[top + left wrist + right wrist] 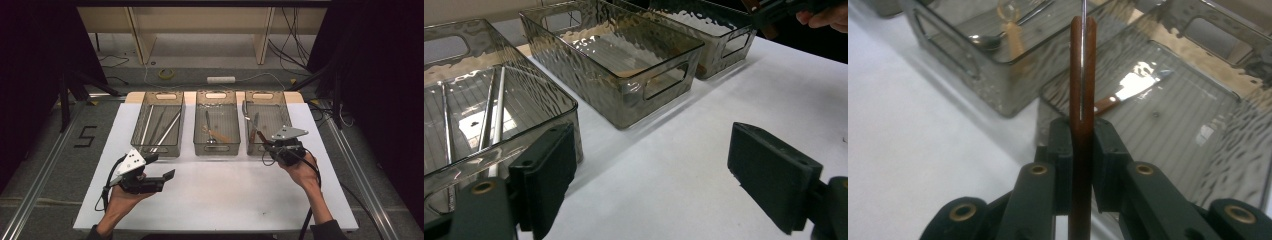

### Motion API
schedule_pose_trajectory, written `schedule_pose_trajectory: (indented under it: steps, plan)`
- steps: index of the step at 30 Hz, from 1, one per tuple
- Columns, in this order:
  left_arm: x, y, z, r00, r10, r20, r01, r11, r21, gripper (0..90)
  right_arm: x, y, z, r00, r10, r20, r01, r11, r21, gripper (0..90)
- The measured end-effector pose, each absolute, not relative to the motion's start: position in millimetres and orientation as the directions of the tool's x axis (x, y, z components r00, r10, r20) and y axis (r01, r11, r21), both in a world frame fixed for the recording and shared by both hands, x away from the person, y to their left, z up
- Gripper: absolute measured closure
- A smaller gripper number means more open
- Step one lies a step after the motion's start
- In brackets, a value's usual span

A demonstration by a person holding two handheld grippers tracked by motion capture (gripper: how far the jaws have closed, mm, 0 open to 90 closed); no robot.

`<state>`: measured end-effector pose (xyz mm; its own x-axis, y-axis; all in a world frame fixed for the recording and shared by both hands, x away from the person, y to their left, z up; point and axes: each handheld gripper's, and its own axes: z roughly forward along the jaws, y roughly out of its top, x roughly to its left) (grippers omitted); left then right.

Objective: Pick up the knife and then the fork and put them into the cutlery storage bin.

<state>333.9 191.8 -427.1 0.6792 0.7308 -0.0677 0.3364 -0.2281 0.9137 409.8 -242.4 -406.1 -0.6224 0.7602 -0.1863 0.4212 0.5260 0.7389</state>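
High view first: I see 3 smoky clear bins in a row on the white table (pixel 215 200), and my 2 grippers sit on the near side of them. My right gripper (pixel 265 141) is at about 3 o'clock from the table's middle, at the near edge of the right bin (pixel 277 112), and its jaws are pressed together on a wood-handled knife (pixel 253 129) that reaches over that bin. In the right gripper view, the knife's brown handle (pixel 1082 125) stands upright between the 2 pads, pinched tight, with its thin metal edge running out past 12 o'clock. Below it, a second knife (pixel 1135 87) with a brown handle lies flat on the bin's ribbed floor. A spoon (pixel 985 41) rests in the middle bin (pixel 948 50) at about 10 o'clock.

My left gripper (pixel 167 176) is at about 8 o'clock, above bare table, just near of the left bin (pixel 157 127). In the left gripper view its jaws stand wide apart, with nothing between them but white tabletop. Long thin metal rods (pixel 491 112) lie in the left bin at 9 o'clock.
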Motion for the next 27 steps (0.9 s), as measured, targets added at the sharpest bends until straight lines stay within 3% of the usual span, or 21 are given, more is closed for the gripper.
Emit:
schedule_pose_trajectory:
  steps: [27]
  plan:
    - [332.1,190.6,-426.9,0.678,0.733,-0.057,0.326,-0.230,0.917,18.3,479.4,-247.2,-382.5,-0.465,0.884,-0.037,0.615,0.353,0.705,81.1]
